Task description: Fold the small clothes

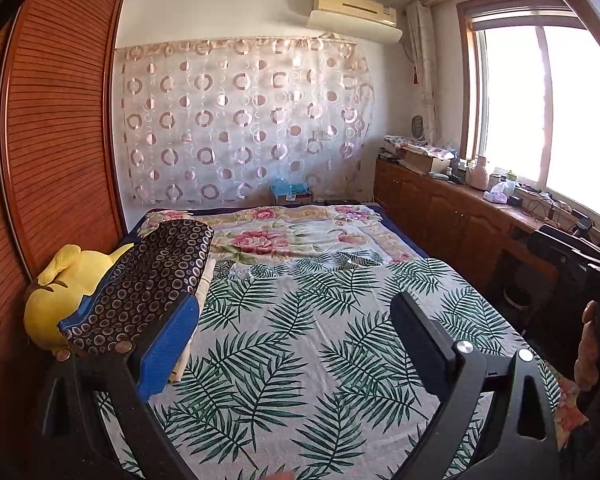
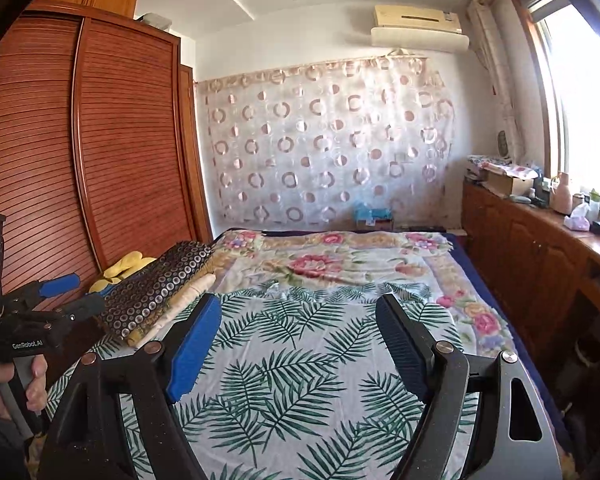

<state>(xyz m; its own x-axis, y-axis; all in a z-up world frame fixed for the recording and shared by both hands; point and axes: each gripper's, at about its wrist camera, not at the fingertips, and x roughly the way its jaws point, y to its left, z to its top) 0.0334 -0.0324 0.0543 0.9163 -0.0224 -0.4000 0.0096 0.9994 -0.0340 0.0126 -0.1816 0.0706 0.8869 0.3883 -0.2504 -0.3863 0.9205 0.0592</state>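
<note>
A folded dark garment with a ring pattern (image 1: 148, 280) lies on top of a stack of folded cream clothes (image 1: 202, 284) at the left edge of the bed; the stack also shows in the right wrist view (image 2: 160, 292). My left gripper (image 1: 296, 320) is open and empty, held above the leaf-print sheet (image 1: 300, 340), with the stack just beyond its left finger. My right gripper (image 2: 300, 332) is open and empty above the same sheet (image 2: 292, 380). The left gripper also shows at the left of the right wrist view (image 2: 72, 296).
A yellow plush toy (image 1: 60, 284) lies left of the stack against a wooden slatted wardrobe (image 1: 52, 140). A floral blanket (image 1: 292, 236) covers the far bed. A wooden cabinet with clutter (image 1: 460, 200) runs along the window on the right.
</note>
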